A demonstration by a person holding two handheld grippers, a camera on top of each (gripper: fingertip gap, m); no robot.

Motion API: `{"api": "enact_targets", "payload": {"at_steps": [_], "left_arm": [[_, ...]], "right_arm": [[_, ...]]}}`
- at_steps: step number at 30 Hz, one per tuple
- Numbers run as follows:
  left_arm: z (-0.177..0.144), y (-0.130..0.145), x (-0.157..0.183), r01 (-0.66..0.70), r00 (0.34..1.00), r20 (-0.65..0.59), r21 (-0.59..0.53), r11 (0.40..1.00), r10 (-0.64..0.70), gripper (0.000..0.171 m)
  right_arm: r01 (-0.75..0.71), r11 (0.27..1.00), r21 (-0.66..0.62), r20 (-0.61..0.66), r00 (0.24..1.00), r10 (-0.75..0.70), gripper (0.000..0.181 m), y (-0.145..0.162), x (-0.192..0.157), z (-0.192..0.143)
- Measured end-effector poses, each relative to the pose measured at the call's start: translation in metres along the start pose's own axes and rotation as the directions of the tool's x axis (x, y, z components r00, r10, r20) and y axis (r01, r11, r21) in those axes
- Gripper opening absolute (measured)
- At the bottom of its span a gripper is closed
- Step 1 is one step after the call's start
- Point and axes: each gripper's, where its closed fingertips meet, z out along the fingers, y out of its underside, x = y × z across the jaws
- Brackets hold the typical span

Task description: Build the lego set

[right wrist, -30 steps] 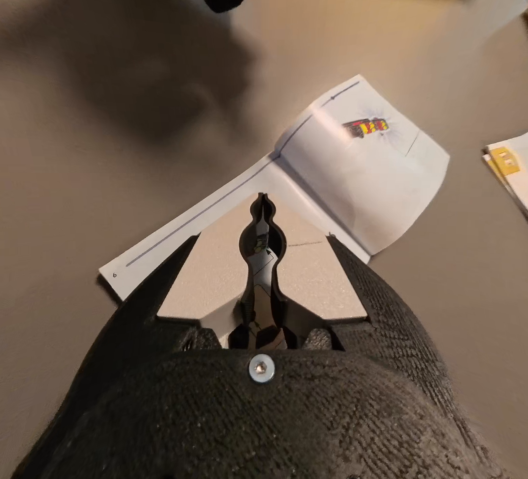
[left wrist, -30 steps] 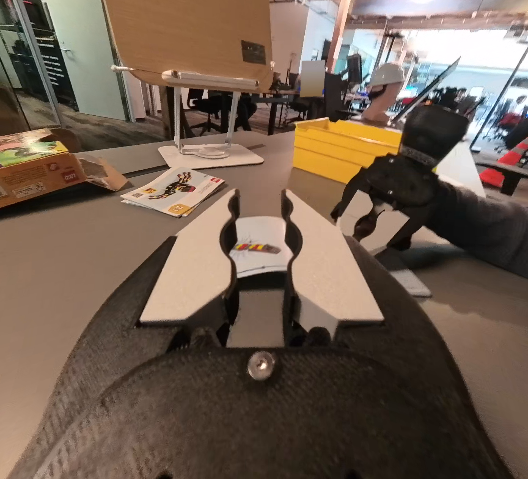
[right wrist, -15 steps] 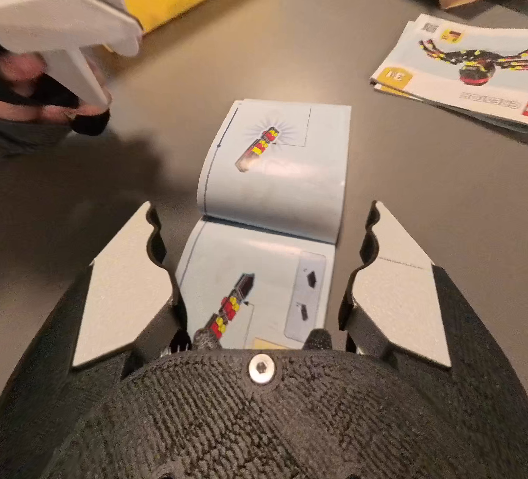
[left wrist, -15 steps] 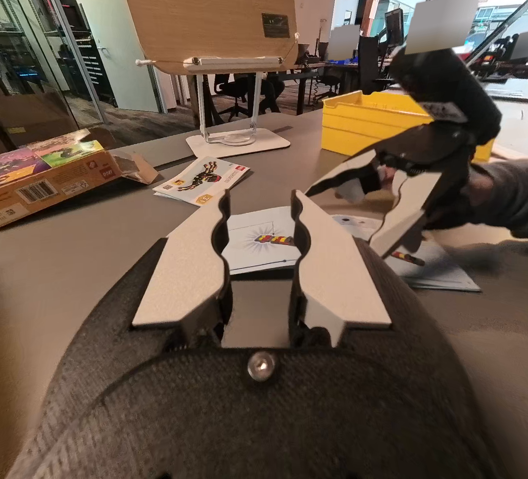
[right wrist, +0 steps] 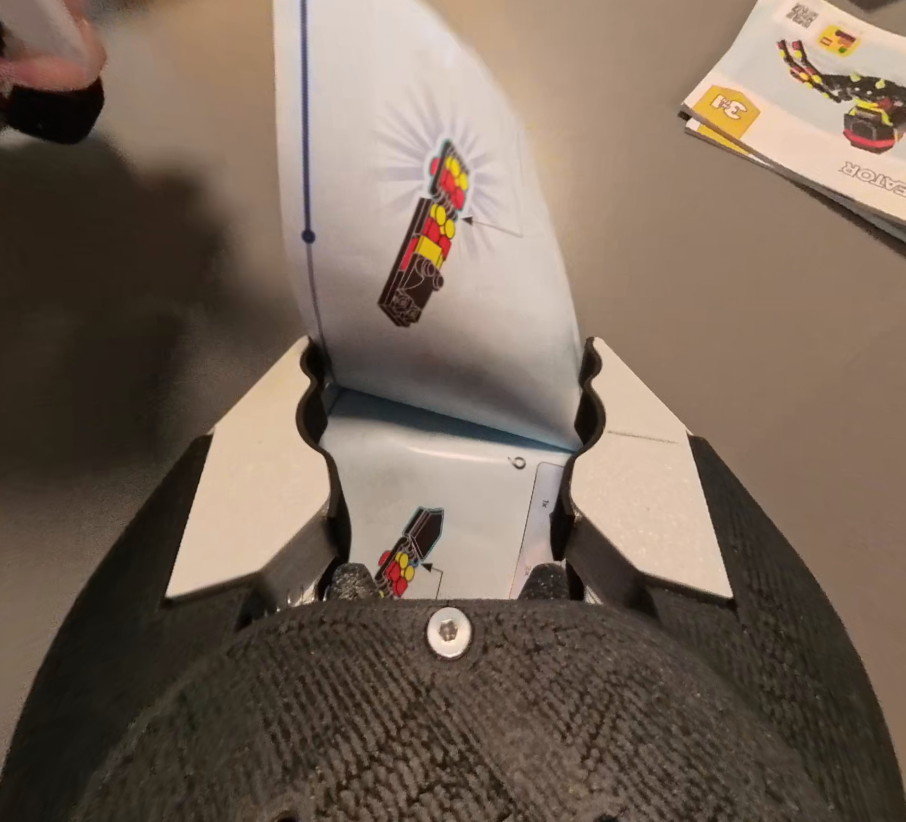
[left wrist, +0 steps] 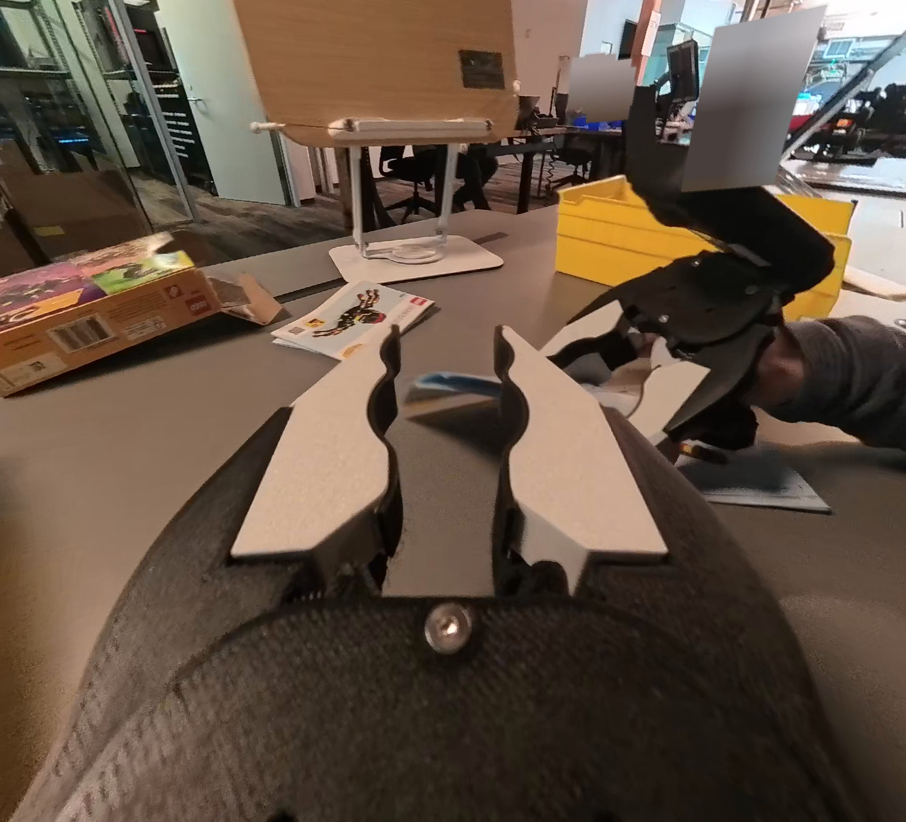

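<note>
1. The lego box [left wrist: 93, 308] lies on the grey table [left wrist: 122, 431], far left of the open instruction booklet [right wrist: 421, 210].
2. A closed booklet [left wrist: 353, 318] lies left of and behind the open one.
3. The left gripper [left wrist: 446, 352] is partly open, empty, just before the open booklet.
4. The right gripper [right wrist: 448, 357] stands wide over the booklet; one page curls up between its fingers, contact unclear.
5. The yellow bin [left wrist: 613, 239] stands behind it.
</note>
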Motion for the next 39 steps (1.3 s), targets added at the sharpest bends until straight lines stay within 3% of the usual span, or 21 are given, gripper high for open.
{"api": "enact_targets", "payload": {"at_steps": [4, 8, 15, 21, 30, 32, 36, 39], "left_arm": [[-0.005, -0.001, -0.018, 0.136, 0.99, 0.019, 0.012, 0.991, -0.136, 0.039], [-0.005, 0.007, -0.028, 0.332, 0.943, -0.014, -0.03, 0.943, -0.333, 0.048], [-0.002, 0.019, -0.015, 0.618, 0.752, -0.164, -0.164, 0.769, -0.639, 0.068], [-0.001, 0.024, -0.01, 0.677, 0.681, -0.184, -0.212, 0.705, -0.709, 0.068], [0.001, 0.026, 0.007, 0.696, 0.628, -0.227, -0.263, 0.668, -0.744, 0.078], [0.001, 0.023, 0.015, 0.713, 0.58, -0.278, -0.281, 0.643, -0.765, 0.078], [-0.003, 0.008, 0.03, 0.782, 0.388, -0.405, -0.33, 0.528, -0.828, 0.076], [-0.003, 0.01, 0.033, 0.788, 0.348, -0.416, -0.355, 0.503, -0.84, 0.065]], "right_arm": [[0.015, 0.994, 0.107, 0.085, 0.996, -0.025, 0.103, -0.011, -0.005, -0.012], [0.072, 0.962, 0.265, 0.173, 0.978, -0.12, 0.102, -0.027, -0.015, -0.03], [0.153, 0.906, 0.395, 0.133, 0.966, -0.221, 0.101, -0.037, -0.012, -0.047], [0.135, 0.872, 0.471, 0.125, 0.968, -0.218, 0.101, -0.045, -0.009, -0.056], [0.053, 0.769, 0.638, 0.131, 0.975, -0.177, 0.101, -0.069, -0.004, -0.089], [0.052, 0.769, 0.637, 0.135, 0.975, -0.178, 0.101, -0.069, -0.005, -0.088], [0.071, 0.774, 0.63, 0.143, 0.968, -0.205, 0.101, -0.067, -0.011, -0.085], [0.089, 0.778, 0.622, 0.147, 0.963, -0.227, 0.101, -0.066, -0.017, -0.083]]}}
